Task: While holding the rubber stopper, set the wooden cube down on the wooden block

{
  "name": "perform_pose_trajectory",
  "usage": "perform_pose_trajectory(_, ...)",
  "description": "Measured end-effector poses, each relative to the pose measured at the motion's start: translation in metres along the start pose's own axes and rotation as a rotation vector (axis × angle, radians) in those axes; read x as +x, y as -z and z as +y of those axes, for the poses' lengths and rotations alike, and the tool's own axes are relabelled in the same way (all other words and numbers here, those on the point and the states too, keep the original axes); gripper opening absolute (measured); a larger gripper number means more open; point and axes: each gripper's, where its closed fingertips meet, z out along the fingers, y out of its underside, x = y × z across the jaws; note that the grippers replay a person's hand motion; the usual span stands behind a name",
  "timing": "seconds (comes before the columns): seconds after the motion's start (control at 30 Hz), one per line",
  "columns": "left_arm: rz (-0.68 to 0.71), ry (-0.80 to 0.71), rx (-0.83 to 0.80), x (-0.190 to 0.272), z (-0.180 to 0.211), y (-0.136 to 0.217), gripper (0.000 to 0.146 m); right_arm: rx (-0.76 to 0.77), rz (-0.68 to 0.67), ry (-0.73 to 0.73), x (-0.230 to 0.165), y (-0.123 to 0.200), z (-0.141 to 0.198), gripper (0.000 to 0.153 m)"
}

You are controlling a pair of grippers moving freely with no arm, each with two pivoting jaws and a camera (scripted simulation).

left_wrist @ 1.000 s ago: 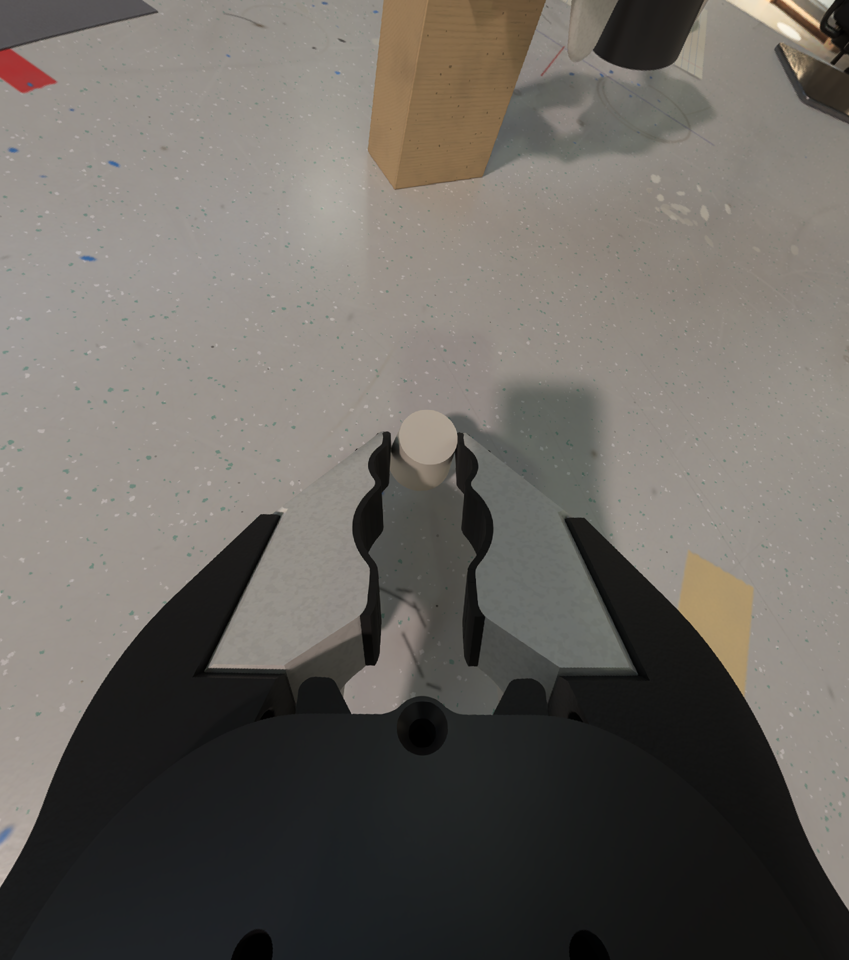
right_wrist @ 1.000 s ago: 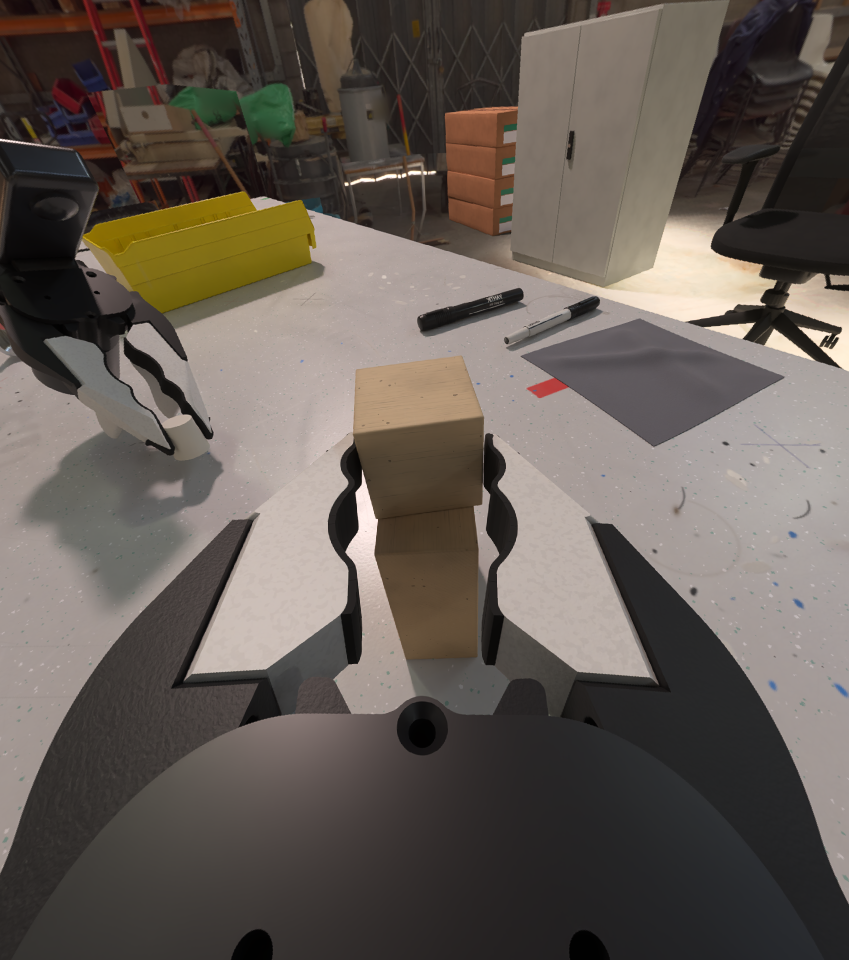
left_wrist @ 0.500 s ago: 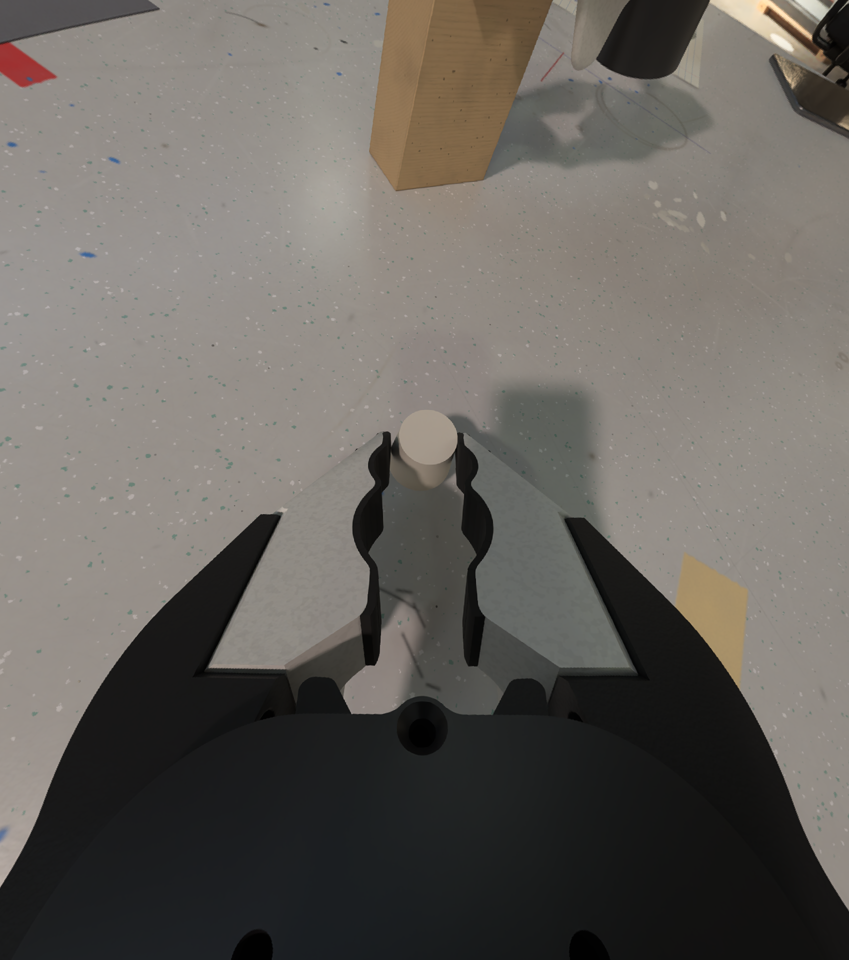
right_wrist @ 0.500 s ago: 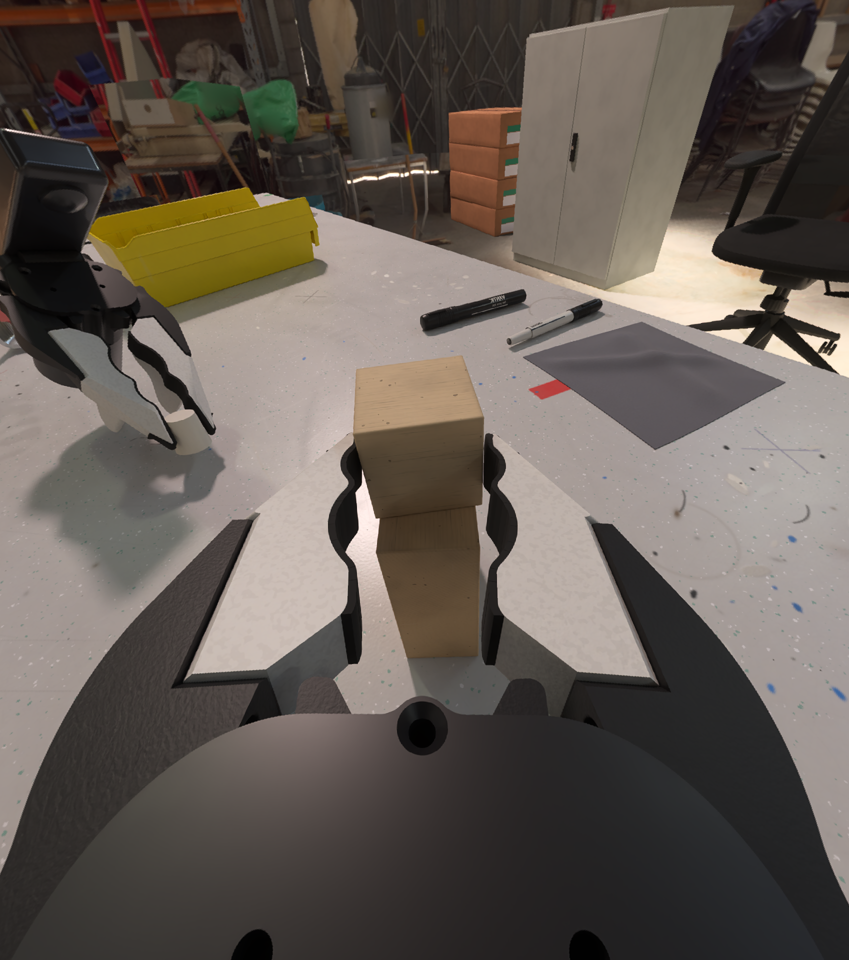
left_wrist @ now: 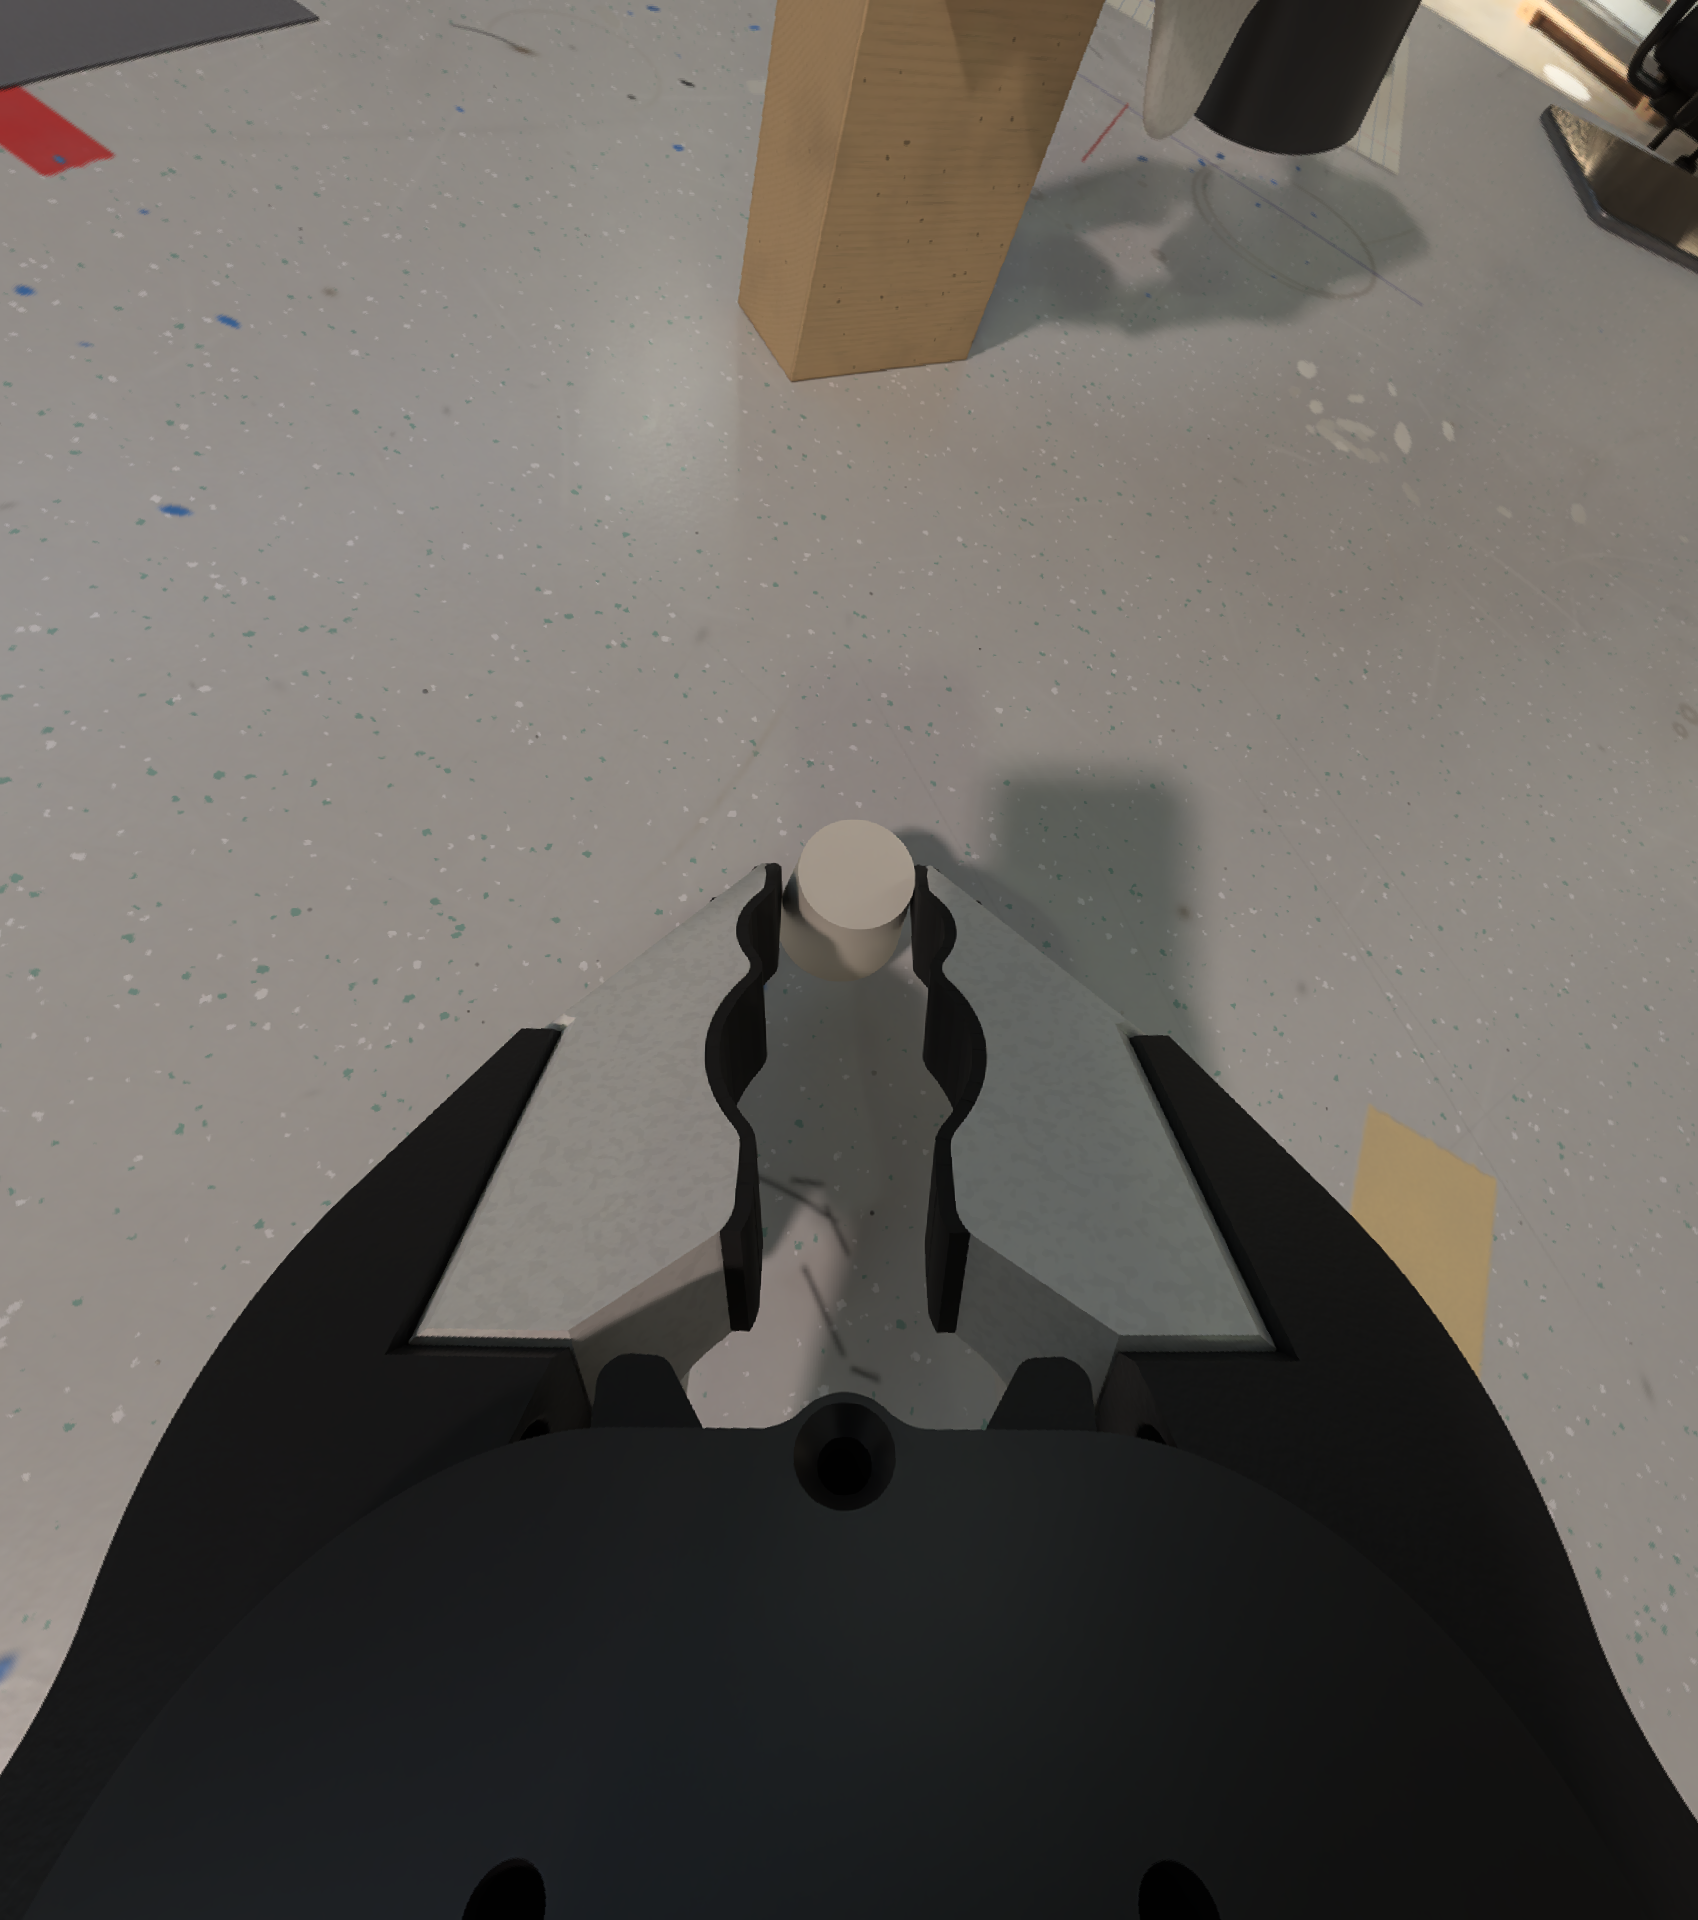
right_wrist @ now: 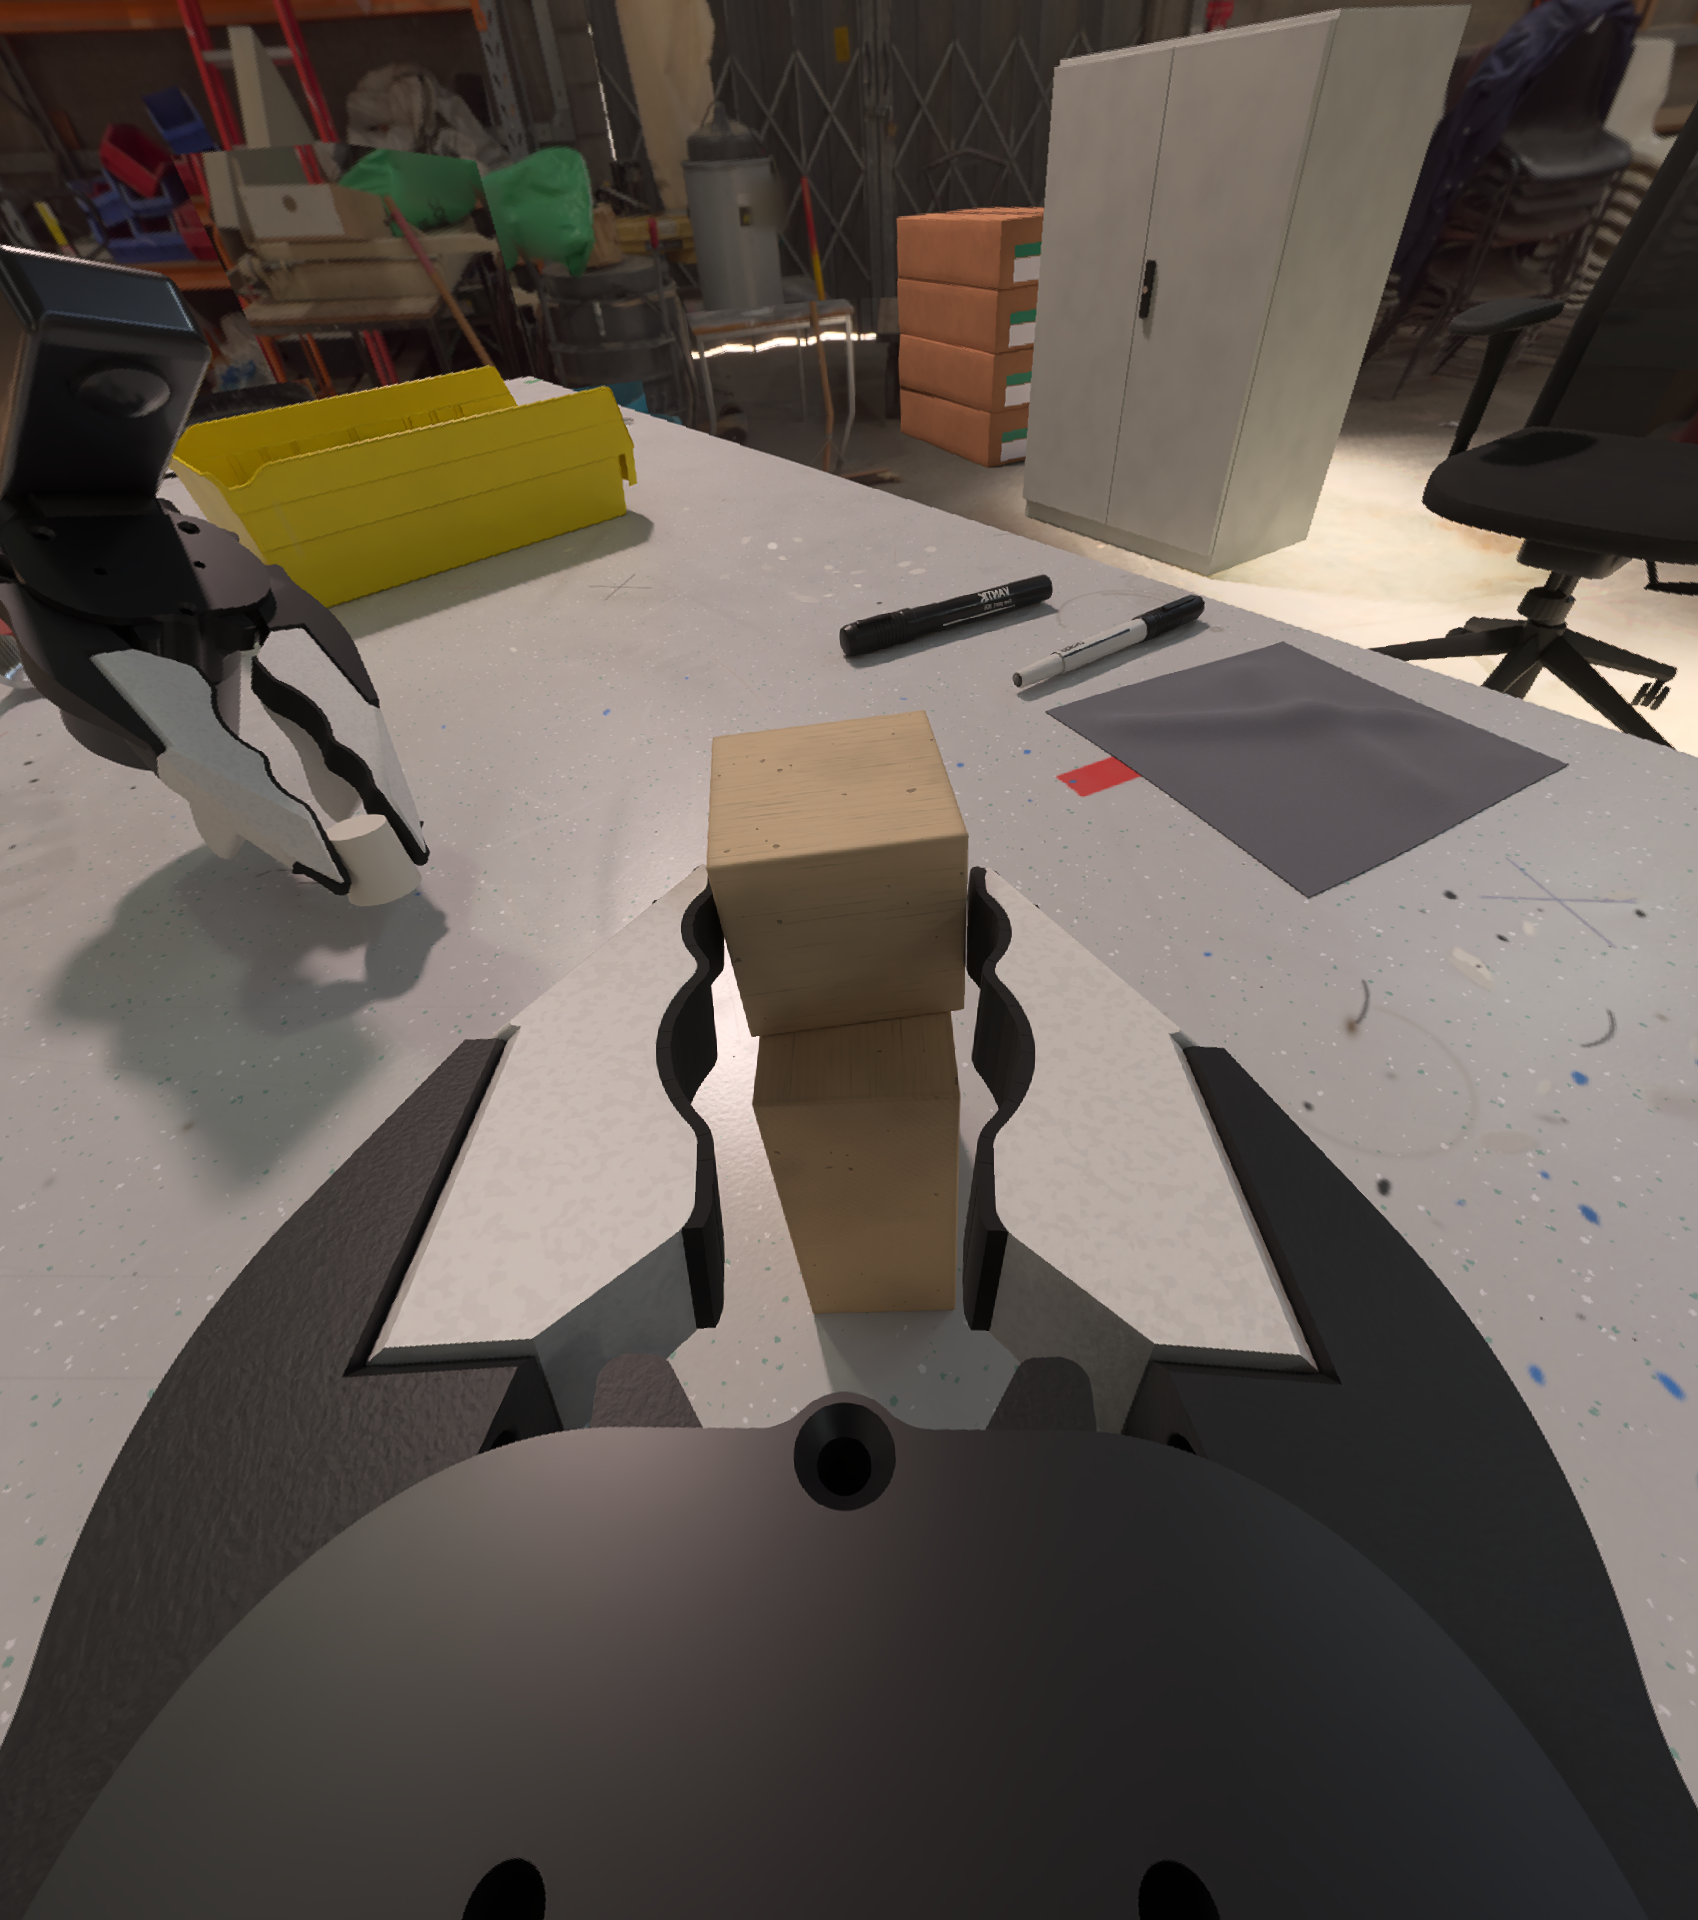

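My left gripper (left_wrist: 850, 896) is shut on the beige rubber stopper (left_wrist: 853, 914) and holds it just above the speckled grey table (left_wrist: 305, 727). It also shows at the left of the right wrist view (right_wrist: 362, 868), still holding the stopper (right_wrist: 379, 871). My right gripper (right_wrist: 840, 909) is shut on the wooden cube (right_wrist: 829, 831). The cube sits directly over the upright wooden block (right_wrist: 860, 1164), with no gap visible between them. In the left wrist view the block (left_wrist: 886, 197) stands at the top, and only its lower part shows.
A yellow bin (right_wrist: 409, 478) stands at the back left. Two markers (right_wrist: 944, 613) and a dark grey mat (right_wrist: 1302, 758) with a red tape strip (right_wrist: 1094, 776) lie behind the block. A tan tape patch (left_wrist: 1421, 1226) is right of my left gripper.
Almost nothing has changed. The right gripper with the cube has settled very slightly over the block. The left gripper keeps its hold on the stopper.
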Motion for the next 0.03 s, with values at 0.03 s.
perform_pose_trajectory(0.03, 0.0, 0.0, 0.0, 0.0, 0.0, 0.0, 0.025, 0.0, 0.0, 0.001, 0.0, 0.0, 0.0, 0.047)
